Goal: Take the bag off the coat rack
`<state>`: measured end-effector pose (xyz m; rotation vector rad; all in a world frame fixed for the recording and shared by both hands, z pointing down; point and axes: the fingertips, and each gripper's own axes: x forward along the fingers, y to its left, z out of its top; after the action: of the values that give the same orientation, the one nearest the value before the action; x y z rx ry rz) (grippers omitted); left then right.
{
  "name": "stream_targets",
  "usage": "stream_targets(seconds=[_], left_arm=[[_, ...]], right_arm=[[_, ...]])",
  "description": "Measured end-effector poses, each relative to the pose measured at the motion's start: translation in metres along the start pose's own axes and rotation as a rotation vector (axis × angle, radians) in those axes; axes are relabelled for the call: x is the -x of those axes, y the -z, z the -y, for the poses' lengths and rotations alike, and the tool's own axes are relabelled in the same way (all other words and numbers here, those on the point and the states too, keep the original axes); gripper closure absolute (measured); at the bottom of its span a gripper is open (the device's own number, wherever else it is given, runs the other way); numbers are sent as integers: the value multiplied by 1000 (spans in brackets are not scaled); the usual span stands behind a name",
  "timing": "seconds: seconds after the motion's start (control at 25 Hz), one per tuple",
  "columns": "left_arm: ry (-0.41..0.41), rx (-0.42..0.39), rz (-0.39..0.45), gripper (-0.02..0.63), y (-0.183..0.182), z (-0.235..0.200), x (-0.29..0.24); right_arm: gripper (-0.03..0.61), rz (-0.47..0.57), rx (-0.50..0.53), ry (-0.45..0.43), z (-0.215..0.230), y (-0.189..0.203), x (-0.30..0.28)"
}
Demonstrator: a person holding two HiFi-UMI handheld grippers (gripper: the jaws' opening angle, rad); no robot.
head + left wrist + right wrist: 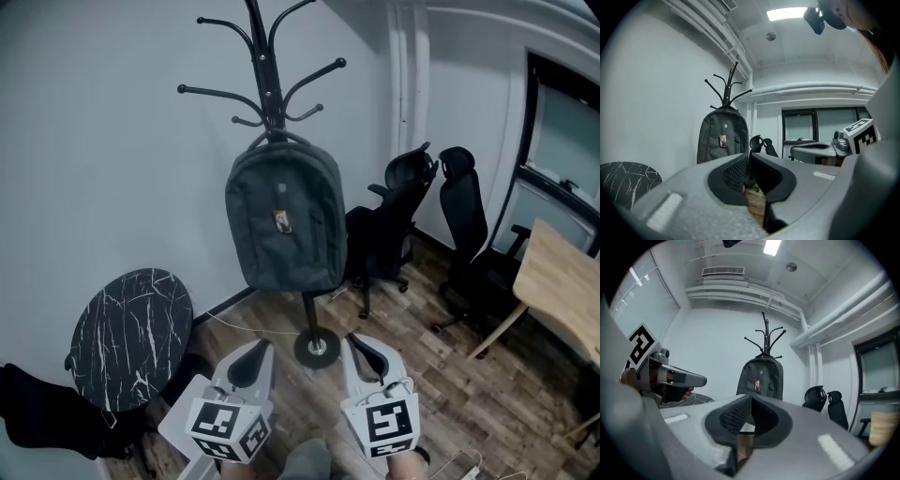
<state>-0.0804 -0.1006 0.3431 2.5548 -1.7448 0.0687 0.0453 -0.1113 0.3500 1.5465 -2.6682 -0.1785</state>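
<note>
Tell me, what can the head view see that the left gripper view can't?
Only the head view shows the wooden table on the right. Only the left gripper view shows the ceiling light glowing overhead. Both show the dark bag hanging on the coat rack, the round marble table and the black office chairs.
</note>
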Motion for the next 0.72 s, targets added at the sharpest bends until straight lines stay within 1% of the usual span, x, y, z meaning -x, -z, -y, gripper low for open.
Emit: stream_targets(seconds=[0.4, 0.6, 0.72], left_arm=[[-4, 17, -7, 594, -1, -50, -51], [-4, 21, 3, 594, -8, -72, -69], [4, 37, 15, 592, -13, -86, -78]], right_arm=[[575, -11, 14, 16, 15, 0, -63], [575, -9, 26, 23, 20, -5, -91], [575, -7, 40, 27, 20, -9, -105]])
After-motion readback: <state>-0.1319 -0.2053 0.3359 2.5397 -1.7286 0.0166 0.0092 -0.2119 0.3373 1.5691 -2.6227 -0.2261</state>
